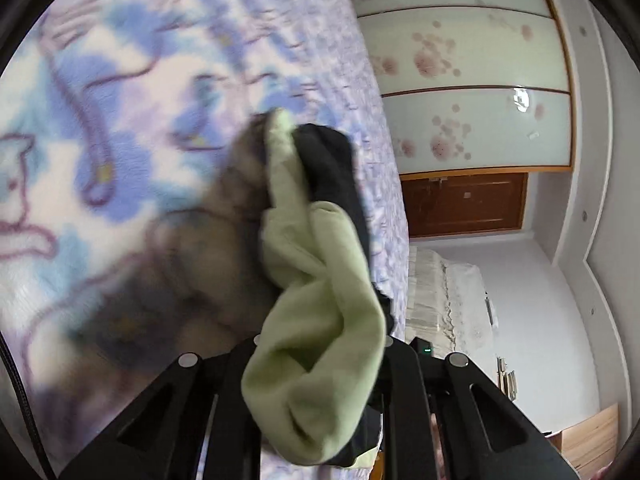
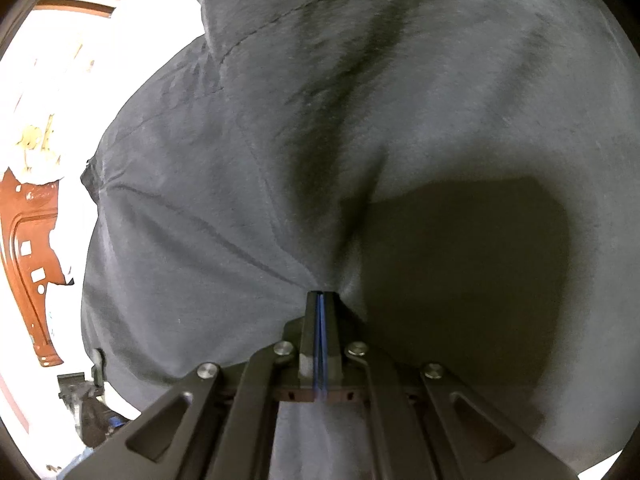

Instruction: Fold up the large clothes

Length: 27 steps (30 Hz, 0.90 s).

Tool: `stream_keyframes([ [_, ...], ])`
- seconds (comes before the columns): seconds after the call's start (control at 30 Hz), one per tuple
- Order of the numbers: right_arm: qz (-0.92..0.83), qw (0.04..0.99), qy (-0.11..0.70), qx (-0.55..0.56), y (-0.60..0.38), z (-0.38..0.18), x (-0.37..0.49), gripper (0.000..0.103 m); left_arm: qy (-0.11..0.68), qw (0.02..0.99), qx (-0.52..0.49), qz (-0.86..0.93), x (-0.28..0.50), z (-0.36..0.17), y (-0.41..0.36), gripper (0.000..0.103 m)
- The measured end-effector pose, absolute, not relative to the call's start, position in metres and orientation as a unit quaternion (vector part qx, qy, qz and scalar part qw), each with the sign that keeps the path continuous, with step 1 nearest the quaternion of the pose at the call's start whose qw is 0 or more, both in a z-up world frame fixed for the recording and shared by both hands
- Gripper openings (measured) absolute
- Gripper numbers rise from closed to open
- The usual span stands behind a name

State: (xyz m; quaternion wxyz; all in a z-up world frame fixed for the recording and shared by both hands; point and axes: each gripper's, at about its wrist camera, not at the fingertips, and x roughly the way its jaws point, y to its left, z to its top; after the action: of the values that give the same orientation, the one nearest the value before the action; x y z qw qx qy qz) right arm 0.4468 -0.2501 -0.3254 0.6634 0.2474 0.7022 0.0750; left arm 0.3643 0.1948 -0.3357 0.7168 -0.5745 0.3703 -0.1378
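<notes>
Bunching out of the left tool [image 1: 320,412], a dark garment with pale green lining [image 1: 316,320] hangs over the floral bed cover [image 1: 100,120] near its edge, clamped there. The right tool [image 2: 321,300], fully closed, pinches the same garment's dark cloth.

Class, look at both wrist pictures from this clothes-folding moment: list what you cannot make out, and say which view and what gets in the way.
- Left wrist view: the left gripper fingertips are hidden by the green cloth bunched over them.
- Left wrist view: the blanket pattern is blurred.
- Right wrist view: the dark garment fills the frame, so its type and whatever lies beneath stay hidden.
- Right wrist view: the right gripper pinches a fold; the fabric edge is unseen.
</notes>
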Motion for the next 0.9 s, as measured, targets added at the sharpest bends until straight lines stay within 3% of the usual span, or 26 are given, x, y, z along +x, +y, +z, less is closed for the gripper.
stream_keyframes([
  [0.27, 0.131, 0.669, 0.686, 0.255, -0.266, -0.331, 0.438, 0.0, 0.35, 0.781, -0.498, -0.142, 0.36, -0.242, 0.135, 0.011],
  [0.5, 0.197, 0.66, 0.678, 0.256, -0.281, -0.34, 0.439, 0.0, 0.331, 0.846, -0.379, -0.179, 0.348, -0.153, 0.013, 0.011],
  [0.9, 0.265, 0.648, 0.657, 0.28, -0.339, -0.348, 0.461, 0.0, 0.388, 0.848, -0.257, -0.252, 0.335, -0.142, -0.175, 0.012],
])
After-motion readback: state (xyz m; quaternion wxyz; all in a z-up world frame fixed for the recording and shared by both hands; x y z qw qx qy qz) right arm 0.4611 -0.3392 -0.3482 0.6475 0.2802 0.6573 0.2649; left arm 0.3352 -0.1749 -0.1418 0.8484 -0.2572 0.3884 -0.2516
